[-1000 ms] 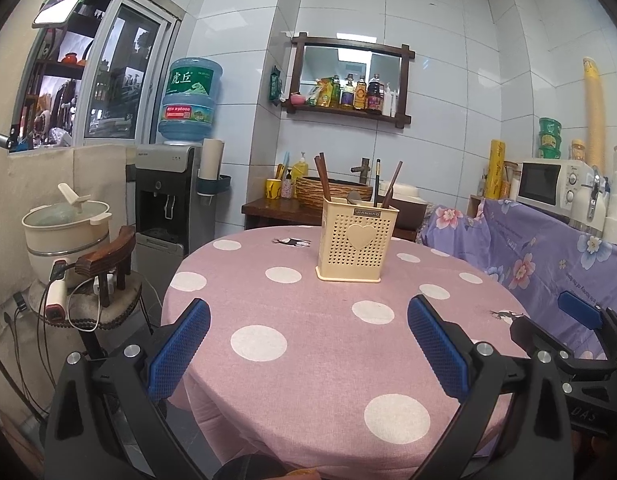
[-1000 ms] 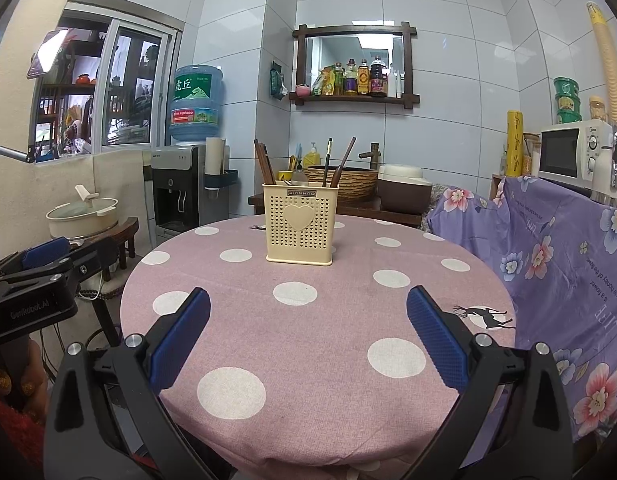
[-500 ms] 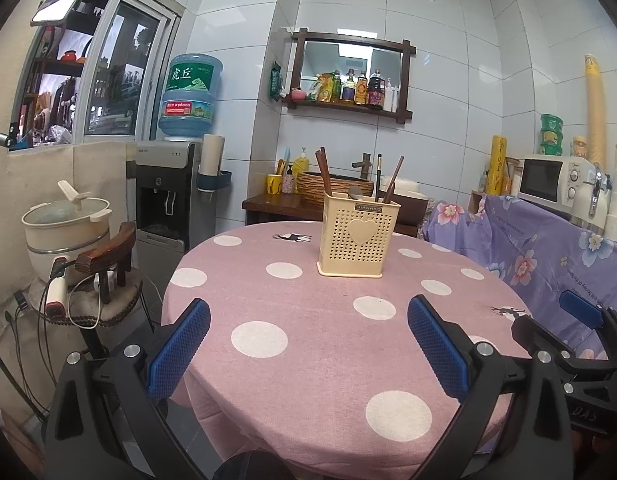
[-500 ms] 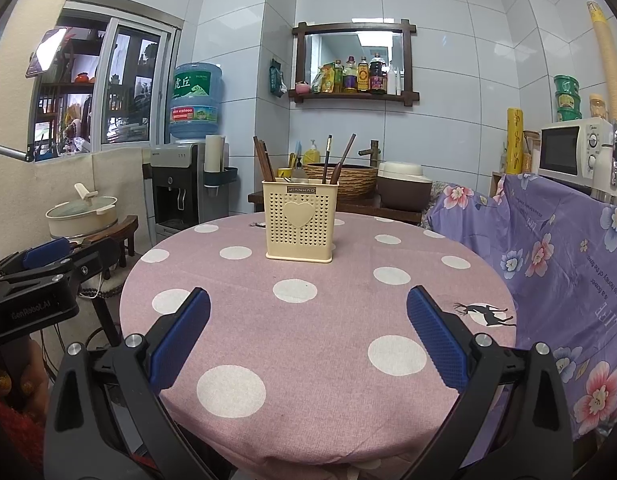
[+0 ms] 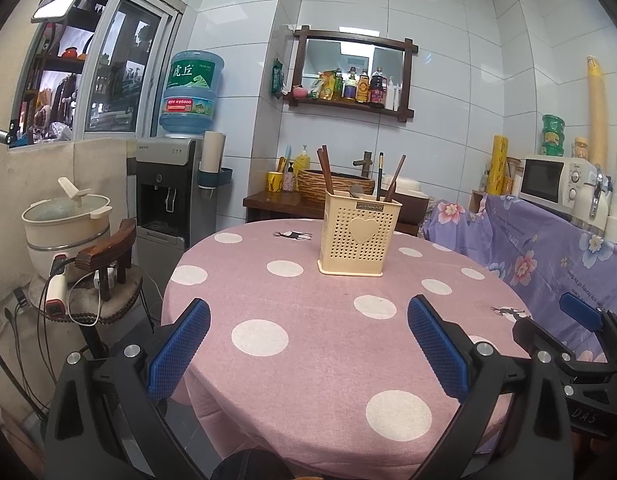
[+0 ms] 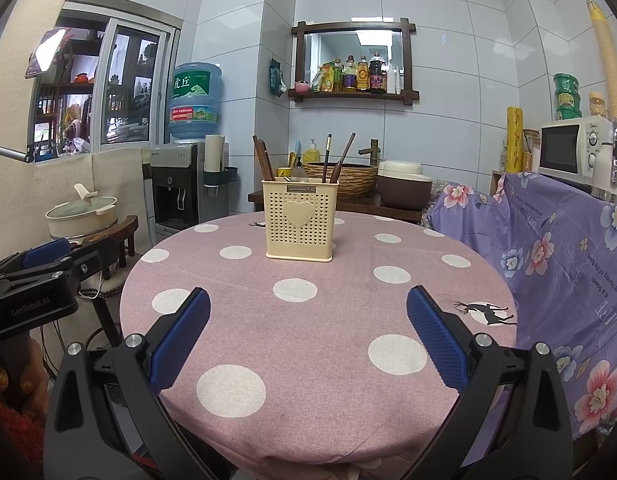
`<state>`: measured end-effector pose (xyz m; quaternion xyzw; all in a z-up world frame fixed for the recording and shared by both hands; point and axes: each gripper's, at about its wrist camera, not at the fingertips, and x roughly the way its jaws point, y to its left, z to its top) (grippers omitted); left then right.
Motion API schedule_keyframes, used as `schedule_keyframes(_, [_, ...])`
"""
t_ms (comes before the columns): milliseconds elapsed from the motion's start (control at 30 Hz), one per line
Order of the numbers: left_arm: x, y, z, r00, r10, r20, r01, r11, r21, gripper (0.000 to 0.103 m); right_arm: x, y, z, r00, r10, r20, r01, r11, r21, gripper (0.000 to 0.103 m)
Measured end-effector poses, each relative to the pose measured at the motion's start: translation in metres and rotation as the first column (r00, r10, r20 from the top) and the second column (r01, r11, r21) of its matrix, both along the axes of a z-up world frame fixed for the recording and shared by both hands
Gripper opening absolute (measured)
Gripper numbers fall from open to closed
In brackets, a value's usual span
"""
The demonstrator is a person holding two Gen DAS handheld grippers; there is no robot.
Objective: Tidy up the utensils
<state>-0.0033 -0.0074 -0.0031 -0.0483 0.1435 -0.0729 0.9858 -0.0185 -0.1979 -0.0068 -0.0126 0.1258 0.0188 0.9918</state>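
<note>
A cream perforated utensil holder (image 5: pixel 358 236) with a heart on its front stands upright on the round pink polka-dot table (image 5: pixel 308 344). It also shows in the right wrist view (image 6: pixel 299 220). Dark chopsticks (image 6: pixel 263 158) and other utensil handles (image 6: pixel 344 156) stick up out of it. My left gripper (image 5: pixel 308 344) is open and empty, held at the table's near edge. My right gripper (image 6: pixel 308 332) is open and empty, also at the near edge. Each gripper shows at the side of the other's view.
A chair with a flowered purple cover (image 6: pixel 548 248) stands at the table's right. A stool with a cream pot (image 5: pixel 64 224) and cables is at the left. A water dispenser (image 5: pixel 168 184), a basket sink (image 6: pixel 344 178) and a microwave (image 5: pixel 552 180) line the far wall.
Both grippers have pulled back slightly and risen a little; the holder looks a bit farther away. Nothing on the table has moved.
</note>
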Motion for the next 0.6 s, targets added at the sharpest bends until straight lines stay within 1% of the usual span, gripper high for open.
schedule_keyframes(600, [0.0001, 0.0015, -0.0008, 1.000, 0.005, -0.001, -0.005, 1.000, 0.000, 0.098, -0.0001, -0.0001, 0.0008, 1.000, 0.001, -0.001, -0.001, 1.000, -0.001, 0.097])
